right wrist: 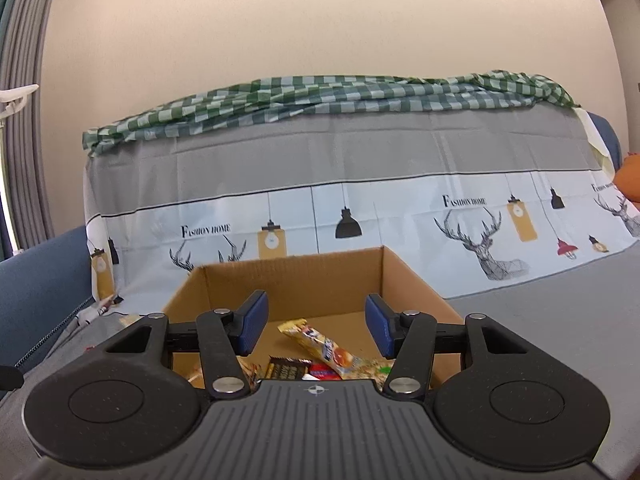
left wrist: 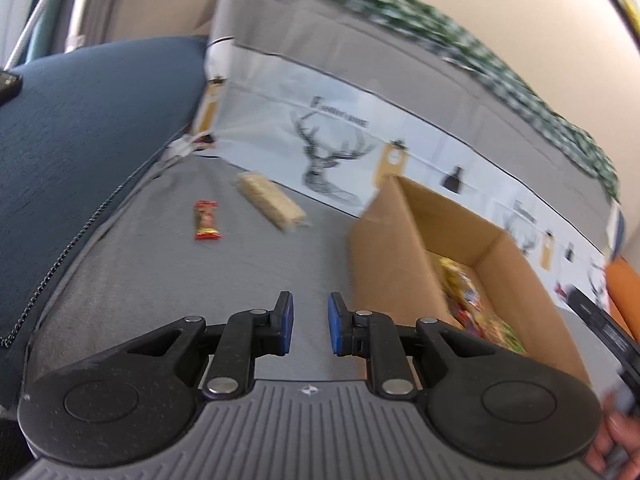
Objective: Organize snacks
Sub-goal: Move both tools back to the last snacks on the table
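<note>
An open cardboard box (left wrist: pixel 396 248) stands on the grey sofa seat and holds several snack packets (left wrist: pixel 472 304). A small red and gold snack (left wrist: pixel 207 220) and a long beige wafer pack (left wrist: pixel 270 201) lie on the seat to the left of the box. My left gripper (left wrist: pixel 310 322) is open and empty, hovering over the seat left of the box. My right gripper (right wrist: pixel 316 320) is open and empty above the box (right wrist: pixel 296 284), over a yellow packet (right wrist: pixel 320 346) and other snacks inside.
A dark blue cushion (left wrist: pixel 88 128) forms the sofa arm on the left. A printed deer-pattern cover (right wrist: pixel 460 216) drapes the backrest, with a green checked cloth (right wrist: pixel 320 96) on top. An orange cushion (right wrist: pixel 628 176) sits at the far right.
</note>
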